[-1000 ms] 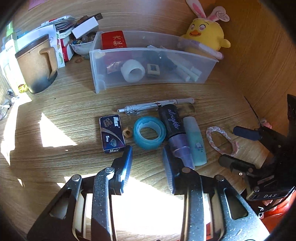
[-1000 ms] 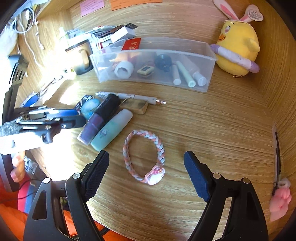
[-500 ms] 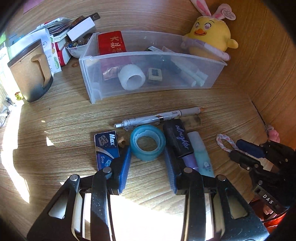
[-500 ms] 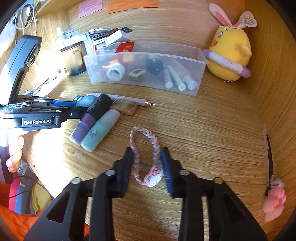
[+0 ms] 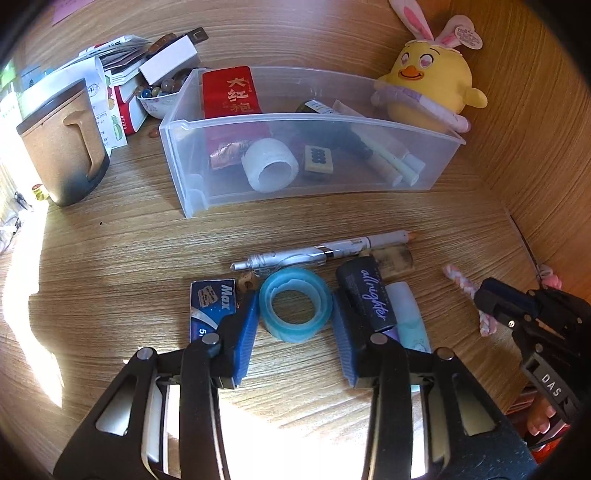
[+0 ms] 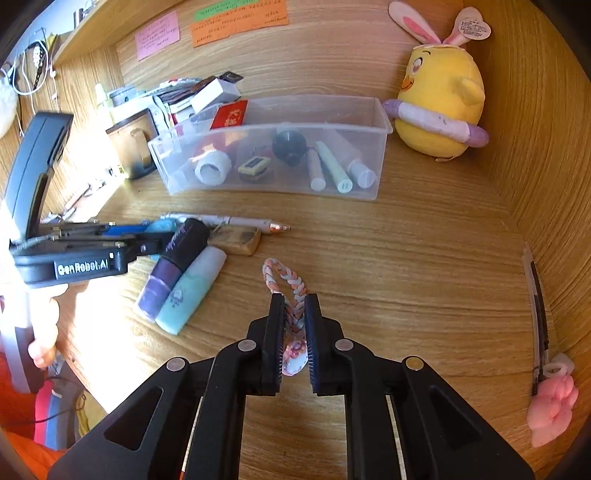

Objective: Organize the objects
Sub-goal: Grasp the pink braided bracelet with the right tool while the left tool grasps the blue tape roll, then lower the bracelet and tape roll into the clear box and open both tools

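Wooden worktop (image 6: 424, 258) with side walls carries a clear bin (image 6: 273, 155) toward its back edge. Right claw (image 6: 294, 332) has just been closing and now pinches the braided bracelet (image 6: 291, 280). Left claw (image 5: 295, 317) straddles the blue tape roll (image 5: 293, 304), pads beside it; contact unclear.

Legible markings only. The small blue box (image 5: 212, 308) just left of the left tool (image 5: 295, 325) reads "Max", with a partly hidden "5" below. The dark tube (image 5: 367, 291) just right of that tool carries the script "allnighter". The red packet (image 5: 231, 92) in the clear bin (image 5: 314, 184) ahead bears Chinese characters, "大红袍". The right tool (image 5: 546, 332) body shows "DAS"; the left tool's body, in the right wrist view, shows "GenRobot.AI". Wall notes (image 6: 236, 18) are too small to read.
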`<state>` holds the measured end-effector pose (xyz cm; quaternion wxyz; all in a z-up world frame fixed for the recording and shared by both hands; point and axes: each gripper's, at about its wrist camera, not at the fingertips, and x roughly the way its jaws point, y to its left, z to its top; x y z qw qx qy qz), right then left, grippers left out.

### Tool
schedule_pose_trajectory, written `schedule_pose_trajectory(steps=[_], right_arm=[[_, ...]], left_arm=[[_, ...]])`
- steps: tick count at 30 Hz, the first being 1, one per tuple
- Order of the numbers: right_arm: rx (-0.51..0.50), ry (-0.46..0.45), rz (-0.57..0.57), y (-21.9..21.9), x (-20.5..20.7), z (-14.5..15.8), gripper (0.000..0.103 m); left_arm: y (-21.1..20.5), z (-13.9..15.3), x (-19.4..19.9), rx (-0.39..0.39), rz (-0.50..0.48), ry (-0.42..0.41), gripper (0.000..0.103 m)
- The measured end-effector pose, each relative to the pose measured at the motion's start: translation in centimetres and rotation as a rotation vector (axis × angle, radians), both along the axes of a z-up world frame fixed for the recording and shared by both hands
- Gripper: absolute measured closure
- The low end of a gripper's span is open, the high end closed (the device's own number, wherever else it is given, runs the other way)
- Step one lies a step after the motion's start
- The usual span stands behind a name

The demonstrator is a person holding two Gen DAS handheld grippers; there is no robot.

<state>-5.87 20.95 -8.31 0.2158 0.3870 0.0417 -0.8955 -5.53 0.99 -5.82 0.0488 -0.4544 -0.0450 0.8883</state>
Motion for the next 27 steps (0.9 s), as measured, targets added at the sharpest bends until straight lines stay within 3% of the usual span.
schedule_pose_trajectory(steps=[16,27], right_arm=[[-0.055,0.099,0.002,-1.1,-2.5,4.8,0.094],[-0.083,0.165,0.015,-2.7,-4.9,7.9,0.094]], left_arm=[[-0.4,4.9,1.5,0.037,0.021,0.140,0.064],[-0.8,8.4,-0.2,0.022,0.035,0.235,0.064]])
